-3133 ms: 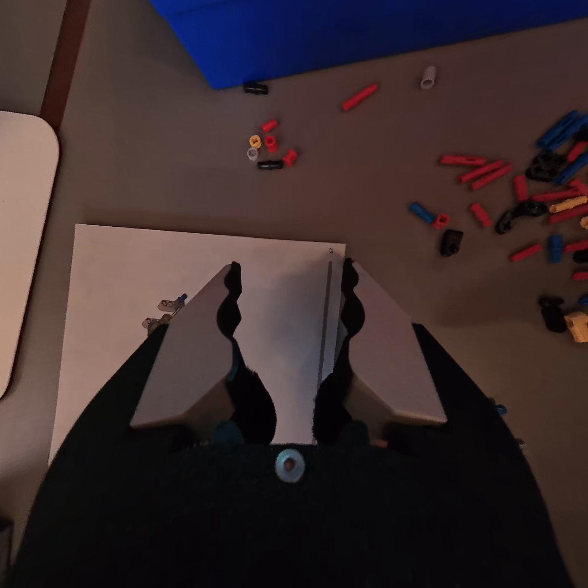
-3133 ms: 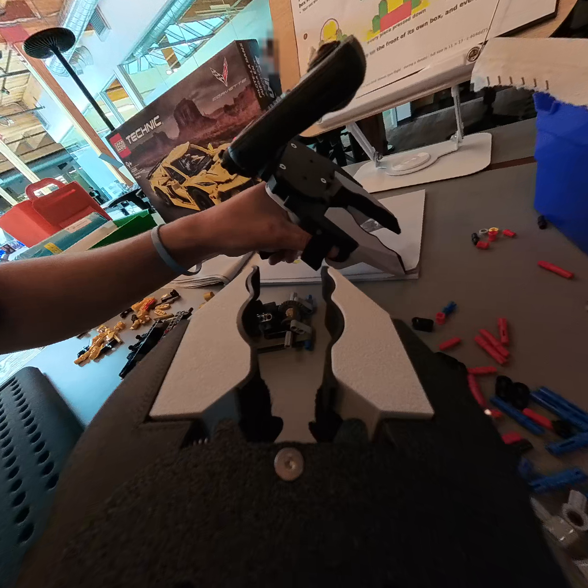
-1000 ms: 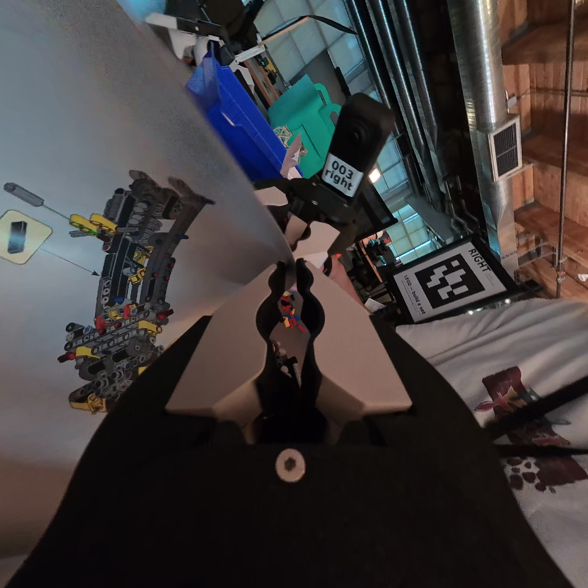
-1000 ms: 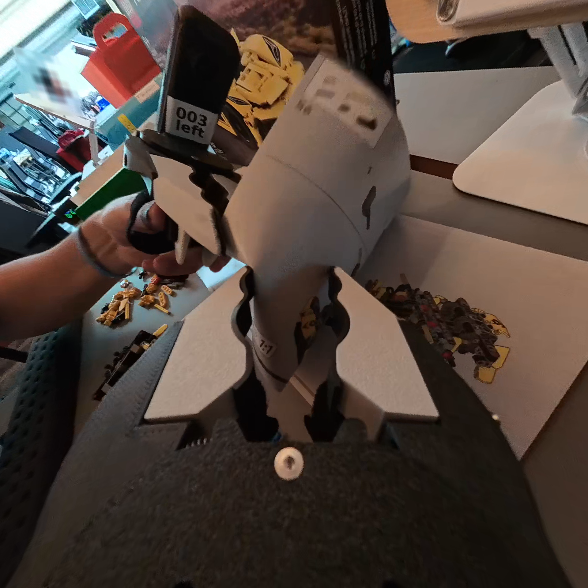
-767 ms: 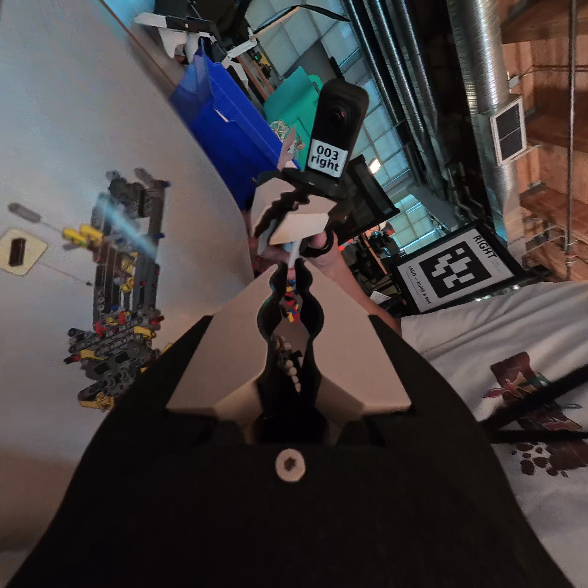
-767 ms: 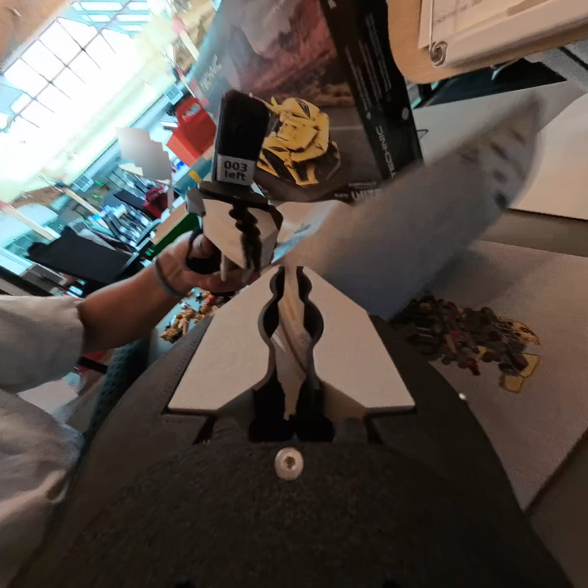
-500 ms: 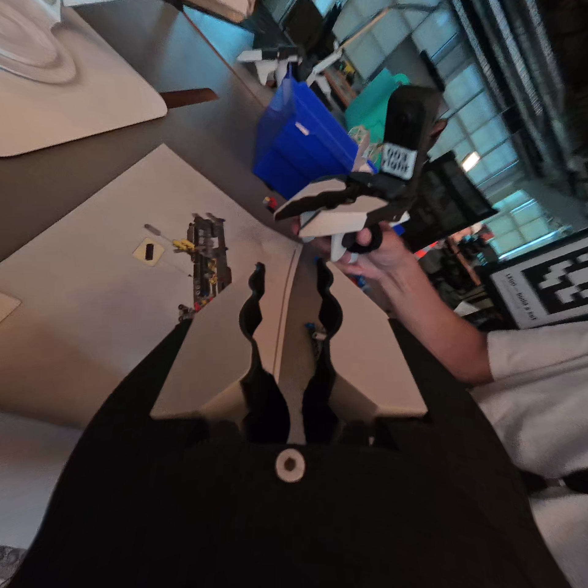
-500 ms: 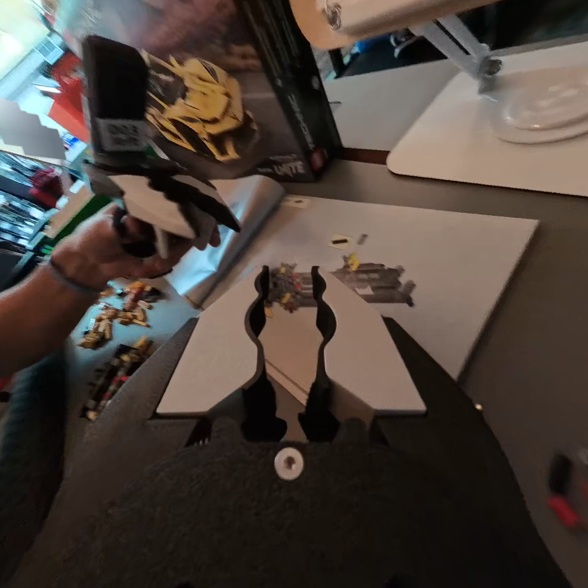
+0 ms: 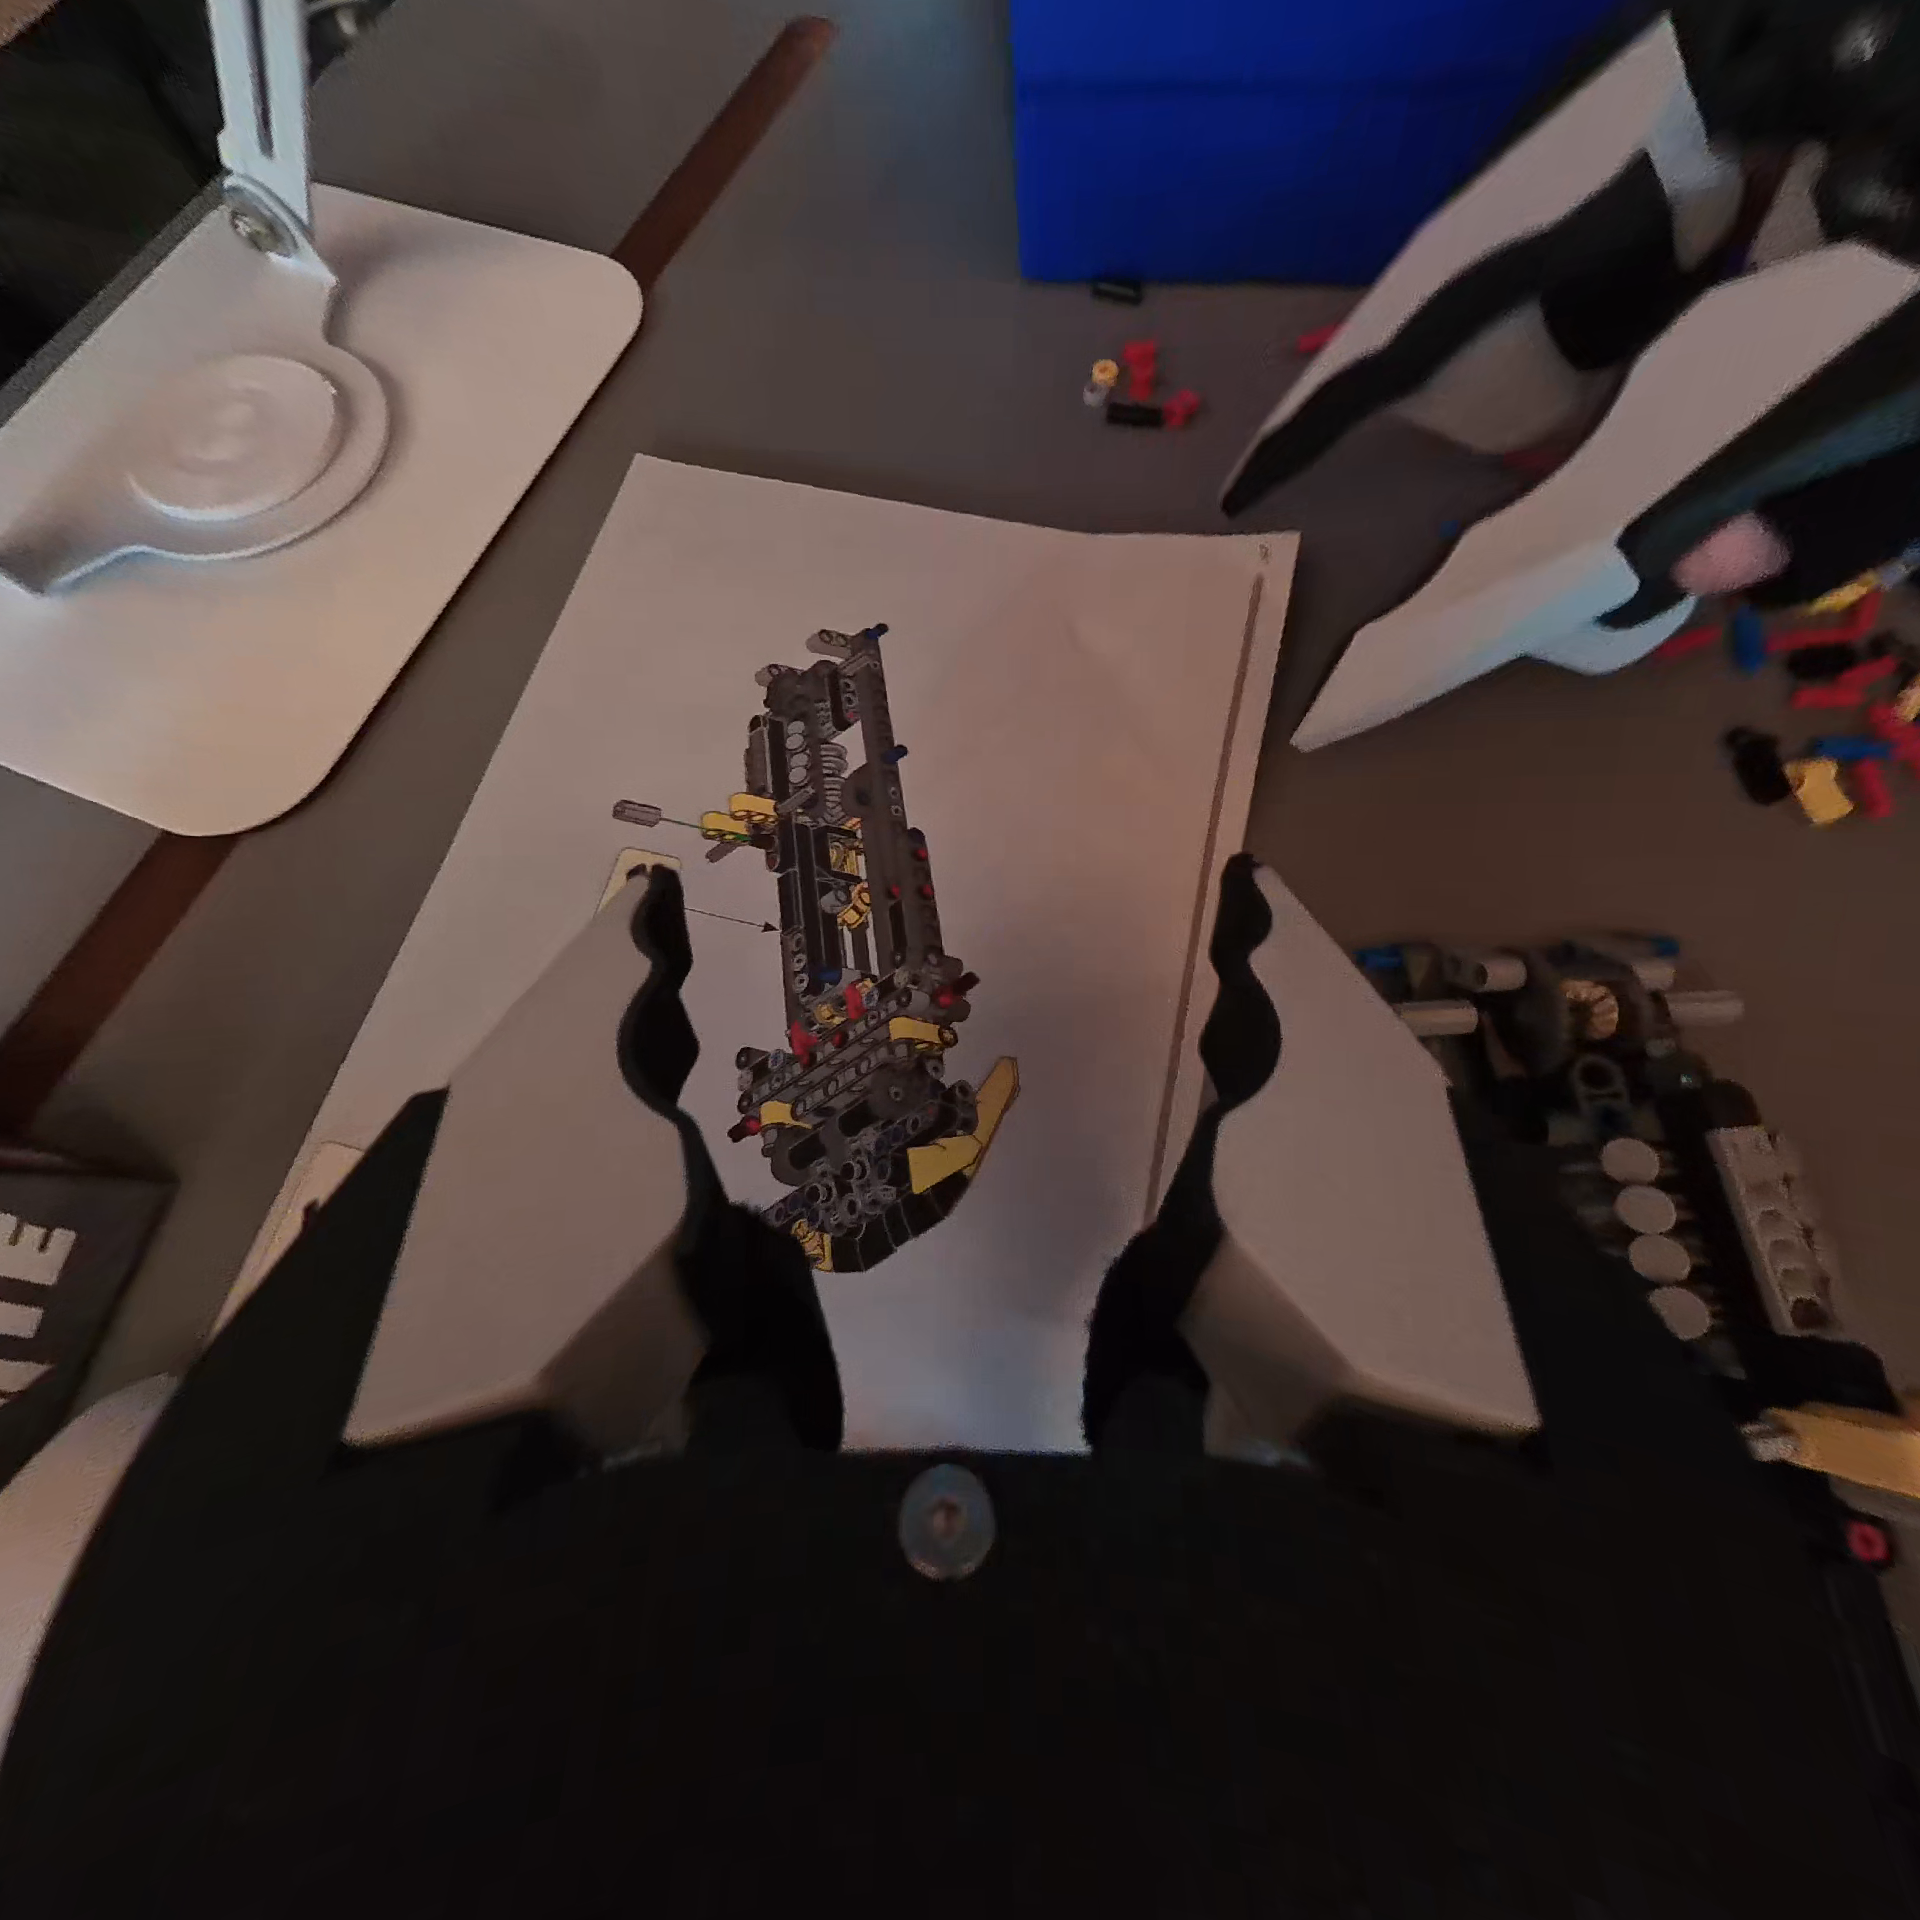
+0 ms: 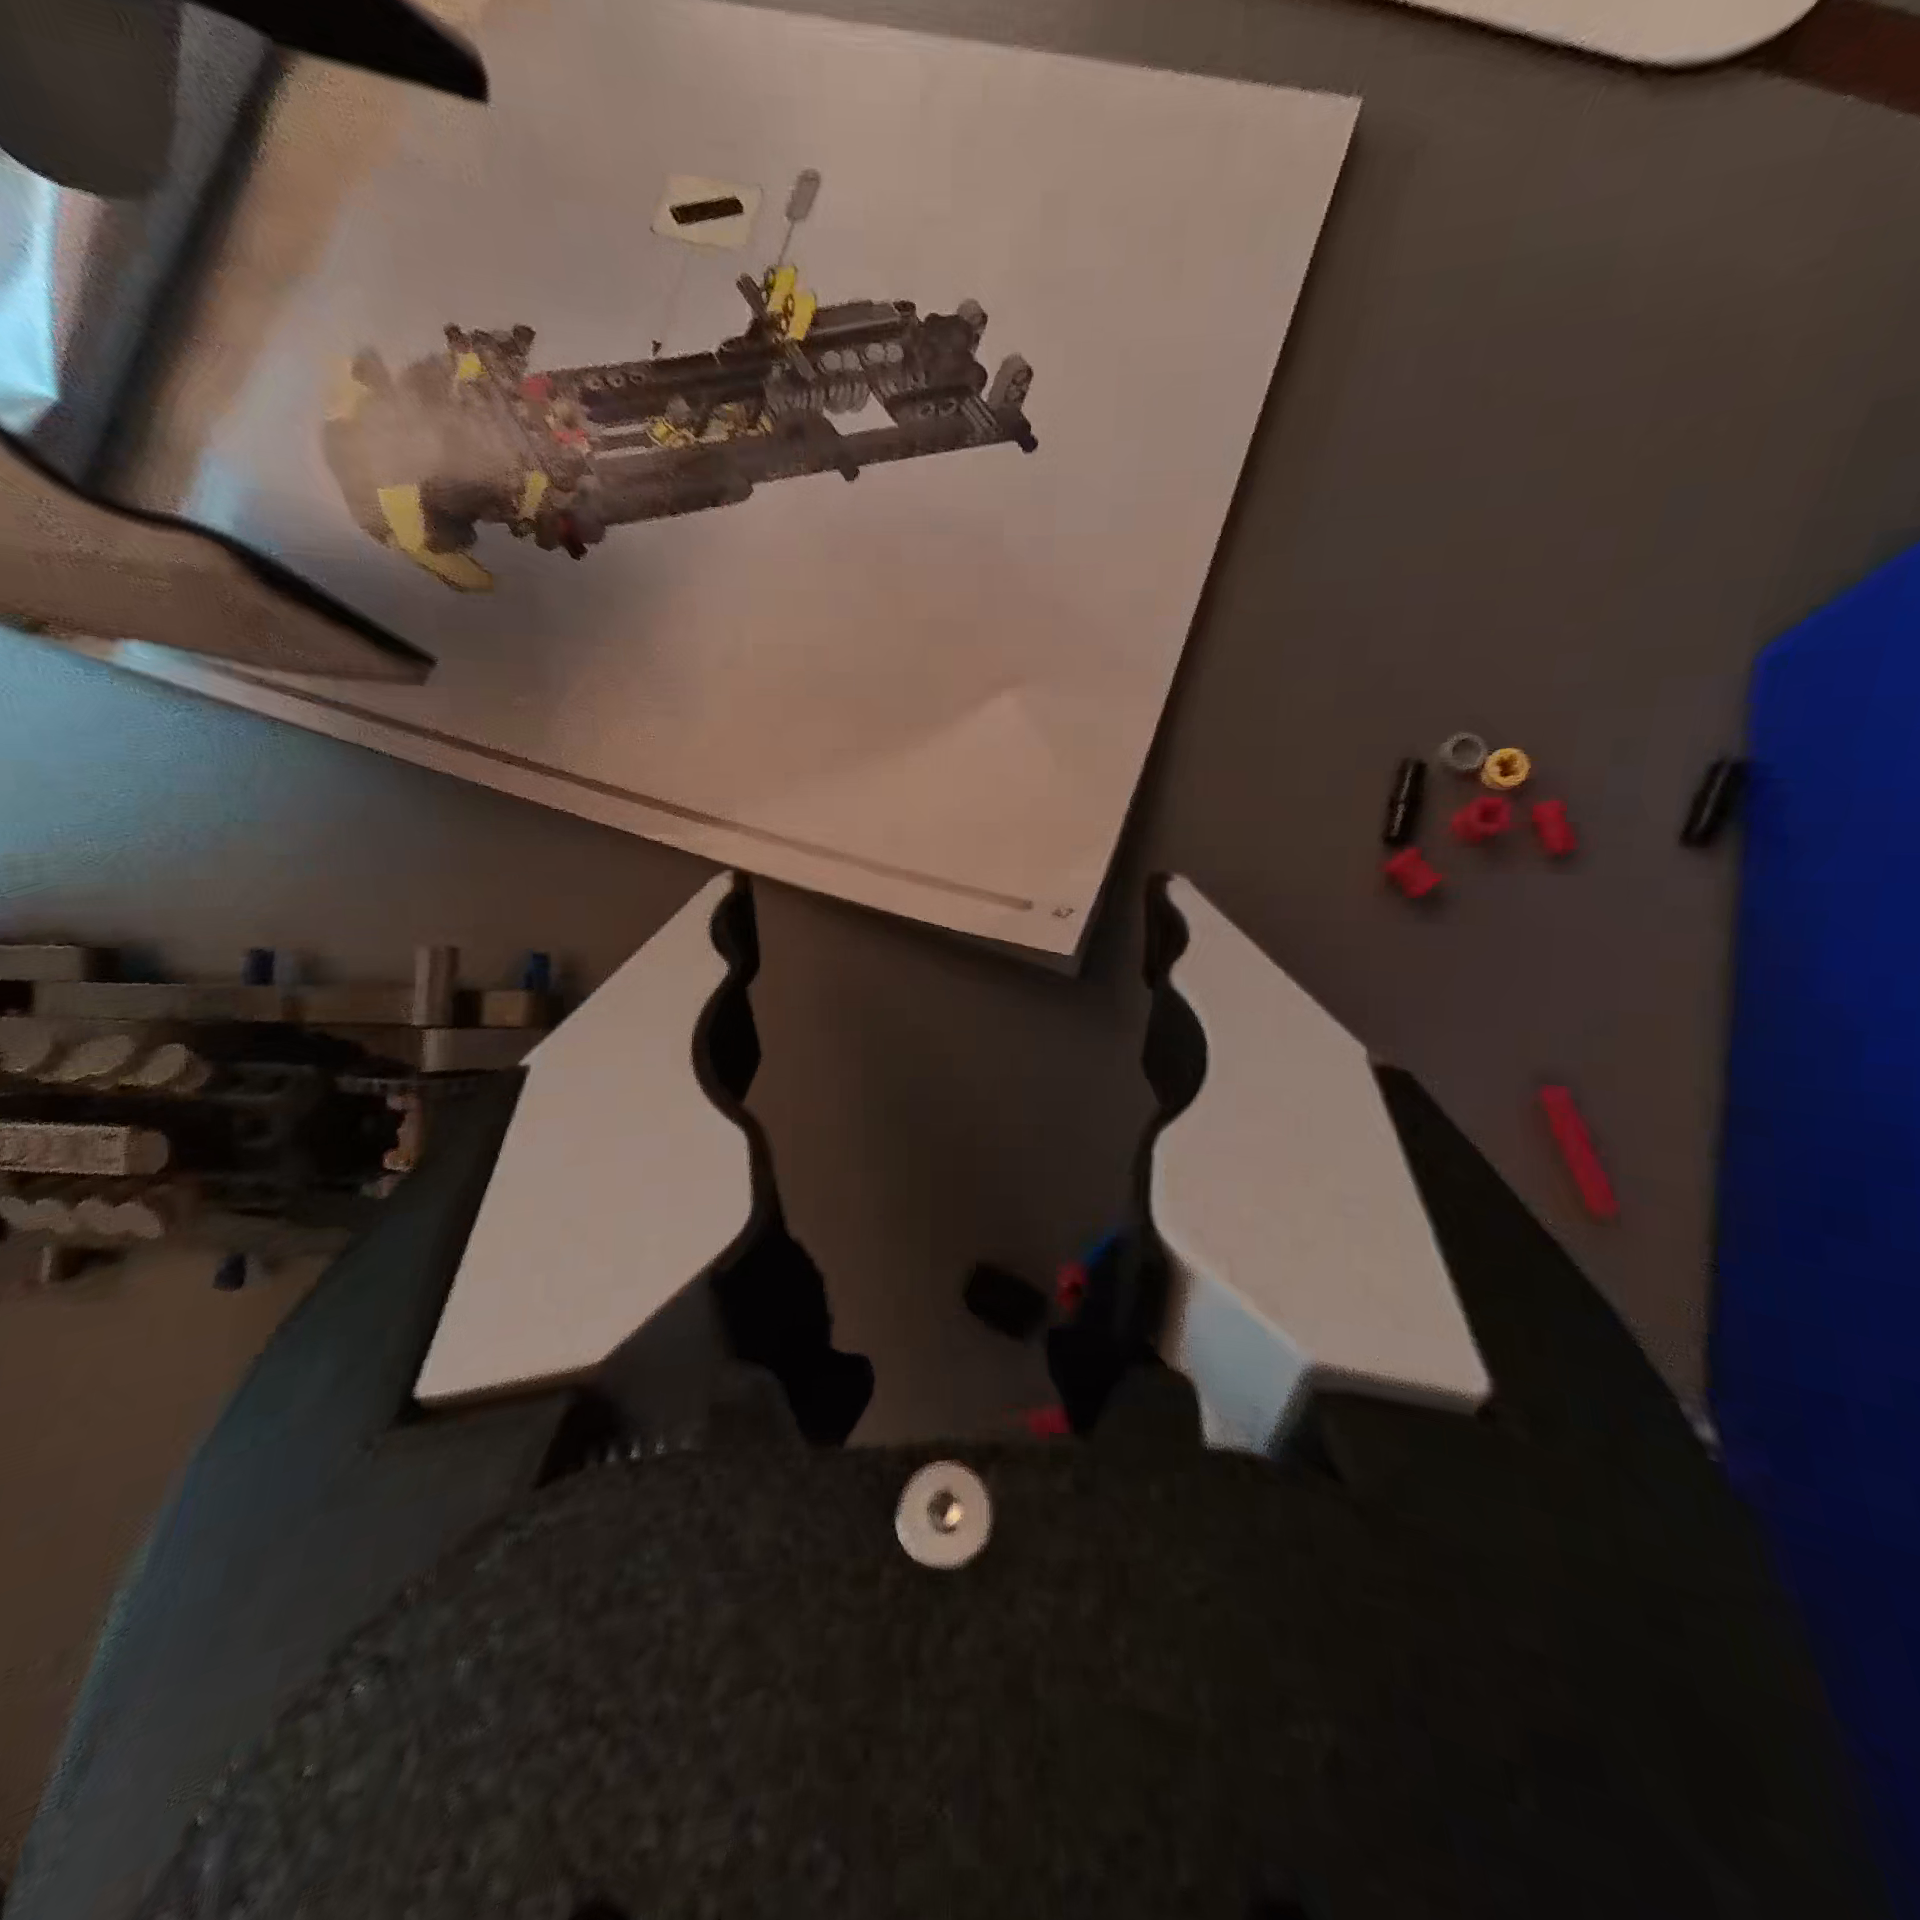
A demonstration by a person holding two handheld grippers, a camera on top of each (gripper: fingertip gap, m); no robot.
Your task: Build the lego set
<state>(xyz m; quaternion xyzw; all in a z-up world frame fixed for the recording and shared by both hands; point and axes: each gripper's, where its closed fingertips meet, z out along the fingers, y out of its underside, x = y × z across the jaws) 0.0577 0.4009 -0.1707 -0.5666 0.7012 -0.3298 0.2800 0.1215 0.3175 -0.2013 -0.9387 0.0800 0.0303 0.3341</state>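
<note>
Worktop [image 9: 852,260]: grey, carries everything below

Blue bin [image 9: 1247,145]: at the far edge, behind the loose parts

White stand base [image 9: 260,499]: left of the booklet

Instruction booklet [image 9: 1039,727]: a second ago both grippers held a page lifted and curling; now it lies flat and open at a step showing a long black-and-yellow chassis. Judged: the page turn is finished, and the next piece called for can be fetched

Left hand-held gripper [image 9: 940,883]: jaws spread wide, nothing held, poised over the open page

Right hand-held gripper [image 10: 945,894]: jaws wide apart, nothing held, over bare worktop at the booklet's near corner; it has let go of the page

Partly built lego model [image 9: 1621,1122]: dark grey and black, with a row of pale round studs, on the worktop just right of the booklet

Loose pins and connectors [image 10: 1475,810]: red, black, yellow and grey, scattered between booklet and bin; a red axle [image 10: 1577,1148] lies apart, nearer the bin
</note>
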